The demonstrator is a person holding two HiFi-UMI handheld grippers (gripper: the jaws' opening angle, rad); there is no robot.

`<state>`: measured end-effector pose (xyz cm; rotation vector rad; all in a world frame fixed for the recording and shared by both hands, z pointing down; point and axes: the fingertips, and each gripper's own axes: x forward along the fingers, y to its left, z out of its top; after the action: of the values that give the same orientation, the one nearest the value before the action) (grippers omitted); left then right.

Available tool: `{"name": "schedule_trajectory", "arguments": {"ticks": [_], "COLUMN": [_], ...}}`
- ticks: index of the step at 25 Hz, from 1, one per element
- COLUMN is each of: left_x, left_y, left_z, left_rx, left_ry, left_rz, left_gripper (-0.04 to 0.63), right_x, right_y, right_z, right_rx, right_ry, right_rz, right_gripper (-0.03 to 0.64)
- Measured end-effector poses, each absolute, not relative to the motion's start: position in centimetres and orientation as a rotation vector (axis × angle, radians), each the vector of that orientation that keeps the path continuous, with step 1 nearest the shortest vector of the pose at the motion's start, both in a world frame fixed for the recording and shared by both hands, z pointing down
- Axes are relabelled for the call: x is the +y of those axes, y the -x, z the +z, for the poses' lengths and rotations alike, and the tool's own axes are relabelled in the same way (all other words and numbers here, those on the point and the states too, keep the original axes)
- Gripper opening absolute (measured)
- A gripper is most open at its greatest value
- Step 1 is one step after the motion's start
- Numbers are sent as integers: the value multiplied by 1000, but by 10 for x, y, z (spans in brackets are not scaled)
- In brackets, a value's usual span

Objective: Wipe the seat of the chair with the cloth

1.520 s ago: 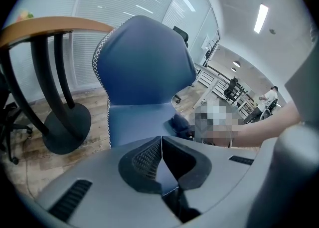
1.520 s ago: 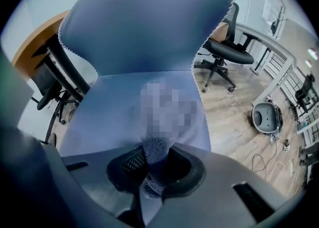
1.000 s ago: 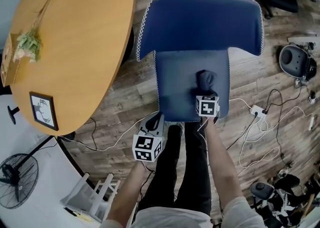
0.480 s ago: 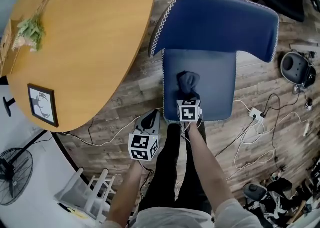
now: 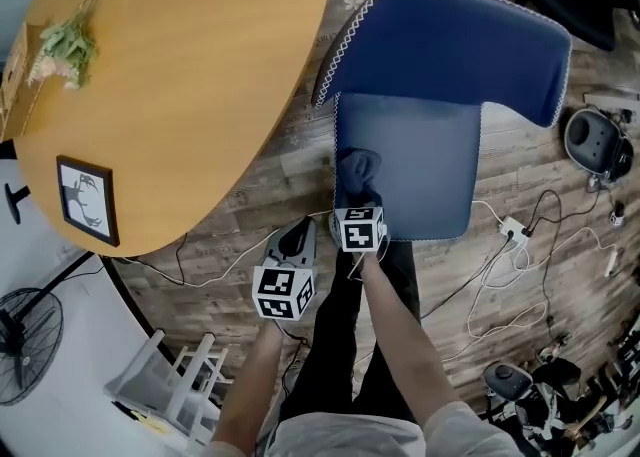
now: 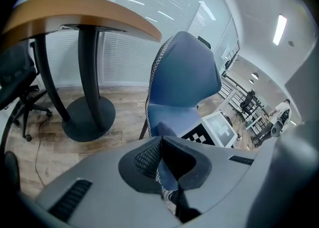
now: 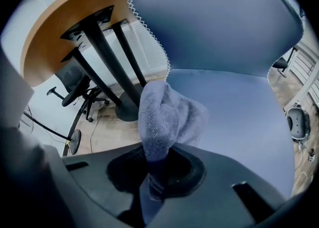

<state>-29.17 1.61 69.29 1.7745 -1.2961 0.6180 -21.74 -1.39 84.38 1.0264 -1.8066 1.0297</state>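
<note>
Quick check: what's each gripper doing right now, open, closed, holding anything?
Left gripper: closed, empty.
Right gripper: closed on the cloth, which is on the seat near its front edge.

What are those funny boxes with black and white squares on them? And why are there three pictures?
Those boxes are parts of two hand-held grabbers. Each grabber has two pinching jaws, and a person holds one in each hand. The head view comes from a camera on the person's head, looking down. The other two pictures come from little cameras that ride on the grabbers and look along their jaws. The right gripper pinches a bluish-grey cloth and holds it against the blue chair seat, near the edge closest to the person. The left gripper hangs over the wooden floor with its jaws together, holding nothing. Beside the chair stands a round wooden table.
</note>
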Motion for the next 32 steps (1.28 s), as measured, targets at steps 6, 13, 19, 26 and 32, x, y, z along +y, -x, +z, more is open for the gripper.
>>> {"name": "schedule_trajectory", "arguments": {"ticks": [6,13,19,26,32], "left_x": [22,27,33,36,28], "left_y": [294,298,290,262,253], "left_z": [691,686,690,692,689], "left_rx": [-1295,-1299,-1296,-1242,-1233], "left_ry": [-1783,-1793,-1790,-1817,-1840], "left_rz": [626,649,655,669,683], "left_gripper": [28,28,28,28,28], "right_x": [20,91,102,93,93], "right_y": [255,290,247,218,204], "right_z": [847,846,852,853,854], "right_rx": [-1899,-1959,-1969,-1947,-1936], "right_ry": [-912,-647,-744,-835,-866], "right_rz": [1089,1280,1379,1467,1450], "right_gripper": [60,60,60,58,58]}}
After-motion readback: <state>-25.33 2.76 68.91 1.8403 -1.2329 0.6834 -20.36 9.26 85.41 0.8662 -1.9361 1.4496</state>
